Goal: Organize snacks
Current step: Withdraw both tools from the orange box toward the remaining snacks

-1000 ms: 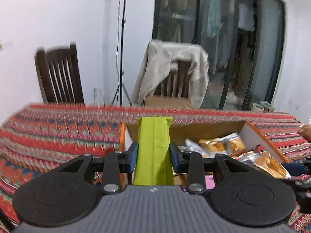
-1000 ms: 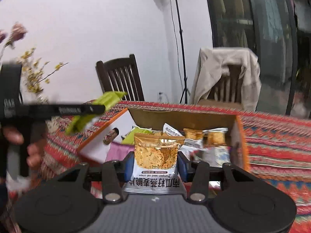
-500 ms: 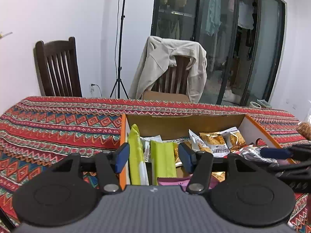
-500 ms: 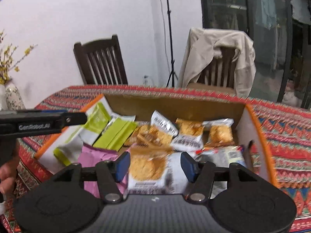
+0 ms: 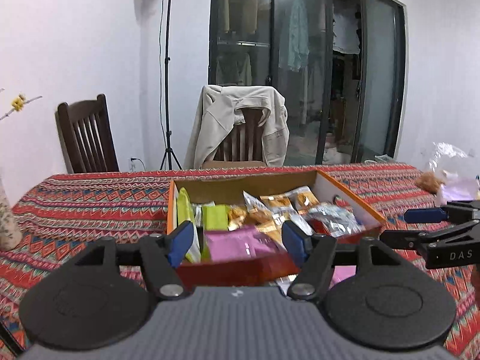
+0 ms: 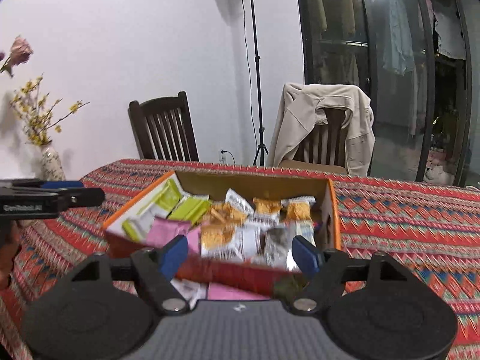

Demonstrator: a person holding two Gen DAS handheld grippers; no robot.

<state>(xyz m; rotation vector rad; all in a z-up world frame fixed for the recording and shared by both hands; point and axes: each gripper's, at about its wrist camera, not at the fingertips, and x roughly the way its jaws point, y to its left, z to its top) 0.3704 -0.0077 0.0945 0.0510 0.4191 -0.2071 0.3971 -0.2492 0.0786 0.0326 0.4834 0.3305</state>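
Left hand-held gripper [image 5: 237, 241]: jaws opening, nothing gripped, poised before the box.
Right hand-held gripper [image 6: 240, 253]: jaws opening, empty, near the box's front.
Snacks [image 6: 258, 210]: green, pink and golden packets inside the box.
Box [image 6: 333, 210]: orange-rimmed cardboard, on patterned tabletop [image 6: 405, 216].

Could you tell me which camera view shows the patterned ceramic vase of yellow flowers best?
The right wrist view: the patterned ceramic vase stands whole at the table's left edge, its yellow flowering branches spreading above. The left wrist view catches only a cropped sliver of it and one blossom.
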